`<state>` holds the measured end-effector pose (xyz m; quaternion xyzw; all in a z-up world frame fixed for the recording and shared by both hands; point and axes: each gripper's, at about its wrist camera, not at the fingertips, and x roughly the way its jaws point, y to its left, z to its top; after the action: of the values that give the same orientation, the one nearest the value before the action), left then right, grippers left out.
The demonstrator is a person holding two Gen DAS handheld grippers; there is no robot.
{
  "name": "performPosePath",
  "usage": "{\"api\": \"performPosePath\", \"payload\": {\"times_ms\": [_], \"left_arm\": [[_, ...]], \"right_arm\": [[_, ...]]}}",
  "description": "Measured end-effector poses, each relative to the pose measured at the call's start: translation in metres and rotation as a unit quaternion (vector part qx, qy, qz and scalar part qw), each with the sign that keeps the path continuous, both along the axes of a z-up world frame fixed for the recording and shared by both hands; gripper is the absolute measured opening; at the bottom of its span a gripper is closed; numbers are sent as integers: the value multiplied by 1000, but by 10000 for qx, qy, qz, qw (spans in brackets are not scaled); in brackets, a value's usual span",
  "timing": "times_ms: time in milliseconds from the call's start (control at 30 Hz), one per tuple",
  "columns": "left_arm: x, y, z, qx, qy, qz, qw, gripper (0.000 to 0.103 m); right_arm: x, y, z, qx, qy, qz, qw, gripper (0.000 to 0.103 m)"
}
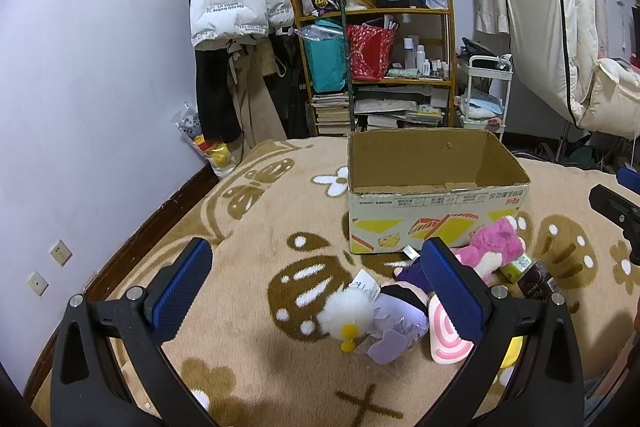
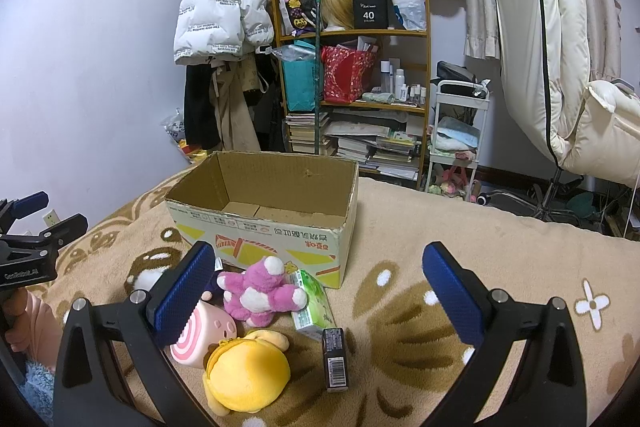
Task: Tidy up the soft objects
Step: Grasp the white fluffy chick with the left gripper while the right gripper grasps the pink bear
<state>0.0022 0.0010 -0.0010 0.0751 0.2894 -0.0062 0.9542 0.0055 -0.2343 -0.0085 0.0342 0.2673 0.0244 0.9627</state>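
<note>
An open, empty cardboard box [image 1: 436, 215] [image 2: 256, 227] stands on a beige patterned blanket. In front of it lie soft toys: a pink plush bear [image 1: 500, 247] [image 2: 260, 289], a pink swirl roll plush [image 1: 446, 341] [image 2: 200, 335], a purple doll [image 1: 396, 315], a white fluffy chick [image 1: 348, 311] and a yellow plush [image 2: 248, 373]. My left gripper [image 1: 316, 291] is open above the blanket, the toys just inside its right finger. My right gripper [image 2: 316, 291] is open over the bear and packets, holding nothing.
A green packet [image 2: 314, 301] and a dark small box [image 2: 335, 359] lie among the toys. Behind the bed stand a cluttered wooden shelf [image 1: 376, 59], hanging coats [image 1: 236, 7], a white cart [image 2: 456, 139] and a cream chair [image 2: 560, 67]. A wall runs along the left.
</note>
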Motion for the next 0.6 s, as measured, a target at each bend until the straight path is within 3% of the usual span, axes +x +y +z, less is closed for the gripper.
{"api": "performPosePath", "payload": {"times_ms": [300,600], "left_arm": [[5,3,-5,5,125,51,9999,103],[29,1,-16,92,624,202,9978,103]], "right_arm": [[0,0,-1,-4,37,-8,10000,103],[2,-6,-12,247,200,8,9995,103]]}}
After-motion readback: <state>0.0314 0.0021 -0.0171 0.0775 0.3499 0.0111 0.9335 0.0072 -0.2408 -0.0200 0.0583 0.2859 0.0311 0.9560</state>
